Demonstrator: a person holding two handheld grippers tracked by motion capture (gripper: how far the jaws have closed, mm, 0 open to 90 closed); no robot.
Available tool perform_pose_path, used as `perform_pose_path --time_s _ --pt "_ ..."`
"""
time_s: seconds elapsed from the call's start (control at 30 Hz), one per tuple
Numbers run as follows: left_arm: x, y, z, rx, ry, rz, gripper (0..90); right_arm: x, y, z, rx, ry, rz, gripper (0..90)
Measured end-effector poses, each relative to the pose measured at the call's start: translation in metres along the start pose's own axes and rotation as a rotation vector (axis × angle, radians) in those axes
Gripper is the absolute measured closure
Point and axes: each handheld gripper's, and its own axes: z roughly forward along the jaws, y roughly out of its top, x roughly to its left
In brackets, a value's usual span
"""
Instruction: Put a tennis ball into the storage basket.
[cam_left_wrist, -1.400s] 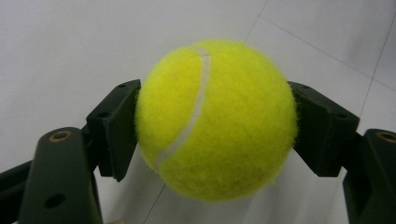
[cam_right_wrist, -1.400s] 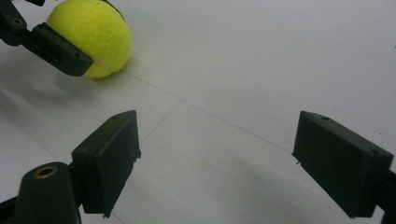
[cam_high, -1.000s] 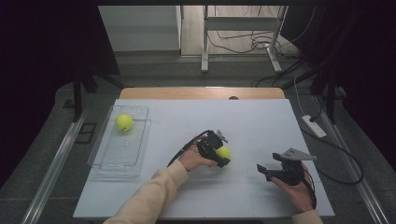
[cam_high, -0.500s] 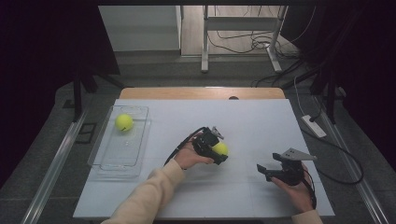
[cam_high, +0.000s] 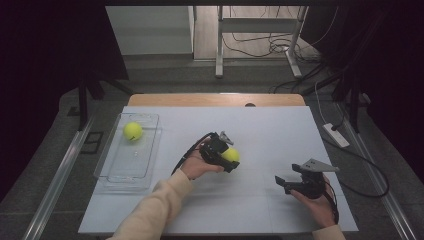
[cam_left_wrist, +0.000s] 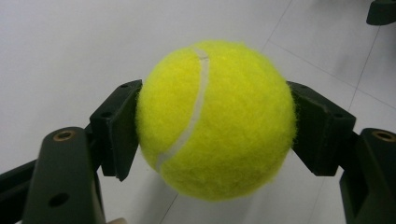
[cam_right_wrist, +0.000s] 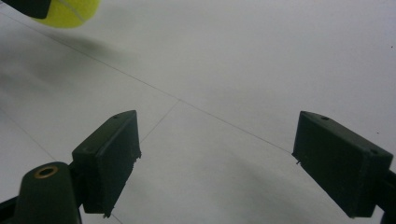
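Two tennis balls show on the white table (cam_high: 260, 125). One tennis ball (cam_left_wrist: 217, 119) sits clamped in the left hand-held gripper (cam_high: 225, 155), its two black jaws pressing on opposite sides of the felt; in the left gripper view the white seam curves down the ball's front, and the table surface lies behind and below it, so the ball is lifted clear of the table. In the high view this held ball (cam_high: 230, 155) is near the middle of the table, in front of the person's left hand (cam_high: 197, 165), whose cream sleeve (cam_high: 150, 210) comes in from the bottom edge.

The second tennis ball (cam_high: 132, 131) lies in the far end of a clear plastic tray (cam_high: 112, 170) at the table's left side, well apart from the held one.

The right hand-held gripper (cam_high: 280, 183) is released, its jaws standing wide apart with nothing between them; it rests low over the table's near right part, held by the right hand (cam_high: 320, 205). In the right gripper view, the held ball (cam_right_wrist: 70, 11) peeks in at the top left corner.
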Motion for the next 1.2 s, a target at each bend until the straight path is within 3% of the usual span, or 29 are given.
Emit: perform_pose_path --time_s 0.37,1.2 --pt "0.006 -0.003 -0.013 -0.028 0.025 -0.024 26.7 0.0 0.0 0.0 -0.001 0.0 0.006 14.9" --pt "0.013 -0.003 -0.034 -0.066 0.07 -0.035 26.7 0.0 0.0 -0.001 -0.006 0.0 0.008 14.9"
